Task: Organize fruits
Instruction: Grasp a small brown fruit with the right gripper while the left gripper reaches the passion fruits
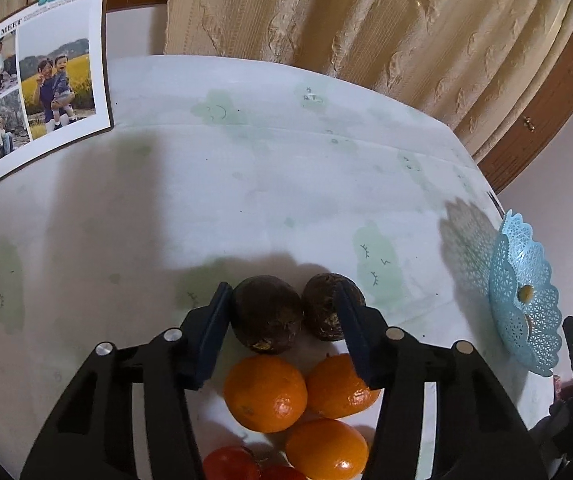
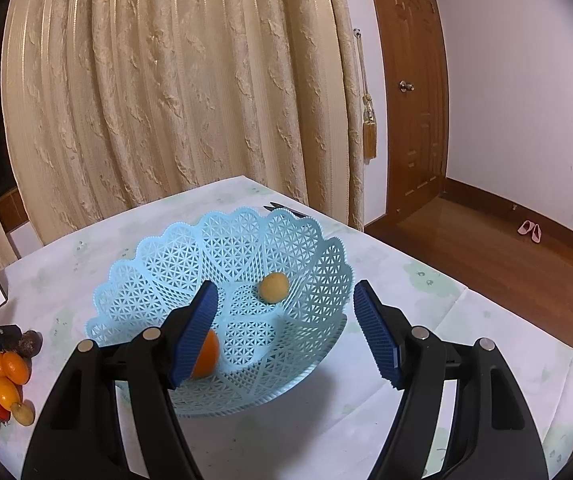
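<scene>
In the left wrist view my left gripper [image 1: 284, 304] is open over a cluster of fruit on the table. Its fingers straddle two dark brown passion fruits [image 1: 266, 314] [image 1: 326, 308]. Three oranges [image 1: 265, 392] lie nearer the camera, with red tomatoes [image 1: 232, 464] below. In the right wrist view my right gripper [image 2: 286, 316] is open and empty above the blue lattice basket [image 2: 158, 280]. The basket holds a small yellow fruit [image 2: 273, 287] and an orange [image 2: 206, 354] partly hidden by the left finger. The fruit cluster [image 2: 10, 368] shows at the far left.
A photo calendar [image 1: 34, 80] with a blue clip stands at the table's back left. The basket [image 1: 526, 300] sits at the table's right edge in the left wrist view. Beige curtains hang behind the table. A wooden door [image 2: 414, 92] and floor lie to the right.
</scene>
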The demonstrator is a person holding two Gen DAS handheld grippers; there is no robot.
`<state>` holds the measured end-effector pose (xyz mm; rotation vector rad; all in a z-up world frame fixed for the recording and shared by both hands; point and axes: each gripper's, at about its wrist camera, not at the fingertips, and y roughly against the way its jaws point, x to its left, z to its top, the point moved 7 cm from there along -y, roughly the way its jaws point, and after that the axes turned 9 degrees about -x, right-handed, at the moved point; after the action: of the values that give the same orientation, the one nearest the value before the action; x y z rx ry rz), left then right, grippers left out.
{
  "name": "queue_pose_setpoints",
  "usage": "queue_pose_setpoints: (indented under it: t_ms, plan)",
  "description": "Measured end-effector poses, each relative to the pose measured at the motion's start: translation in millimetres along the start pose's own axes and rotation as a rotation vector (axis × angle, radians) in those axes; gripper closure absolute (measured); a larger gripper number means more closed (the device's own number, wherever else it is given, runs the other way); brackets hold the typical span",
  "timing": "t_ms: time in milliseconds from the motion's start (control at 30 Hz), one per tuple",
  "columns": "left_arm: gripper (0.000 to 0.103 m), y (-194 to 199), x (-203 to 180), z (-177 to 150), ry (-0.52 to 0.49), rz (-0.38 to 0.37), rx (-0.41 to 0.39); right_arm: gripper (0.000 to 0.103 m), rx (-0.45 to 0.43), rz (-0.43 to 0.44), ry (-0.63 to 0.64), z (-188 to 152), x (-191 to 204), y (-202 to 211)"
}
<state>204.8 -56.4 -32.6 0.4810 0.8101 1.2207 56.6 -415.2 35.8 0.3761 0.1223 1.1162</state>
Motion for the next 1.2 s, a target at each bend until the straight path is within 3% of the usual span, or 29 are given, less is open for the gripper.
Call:
queue_pose_setpoints:
  t_ms: [100,333,500,600,733,833,933,1200]
  plan:
    - [0.069,-0.1,6.4,-1.7,0.033,-0.008,0.023,0.031,-0.002,-0.008,0.008,0.6,0.5,0.6]
    - [0.076,7.8,9.0,2.8,0.054,-0.031,0.014,0.031,-0.015,-0.017,0.076,-0.2,14.9,9.2]
    - [0.077,23.2,14.1,15.0,0.054,-0.023,-0.029,0.031,-0.005,0.132,0.099,-1.9,59.6,34.3]
    - [0.077,22.9,18.0,16.1,0.067,-0.008,-0.023,0.031,0.071,0.292,0.124,-13.9,101.0,43.7]
    - [0.072,17.5,23.2,12.3,0.105,-0.014,0.005,0.031,0.24,0.501,0.141,-46.8,150.6,51.6]
    - [0.049,16.8,19.6,11.6,0.1,-0.018,-0.002,0.031,0.345,0.59,0.167,-69.8,176.8,53.3]
    - [0.049,16.0,11.7,10.3,0.079,-0.037,0.0,0.032,0.409,0.648,0.206,-87.2,198.7,58.6]
    - [0.049,13.8,6.3,6.9,0.044,-0.052,0.006,0.064,0.51,0.705,0.301,-117.2,237.4,56.9]
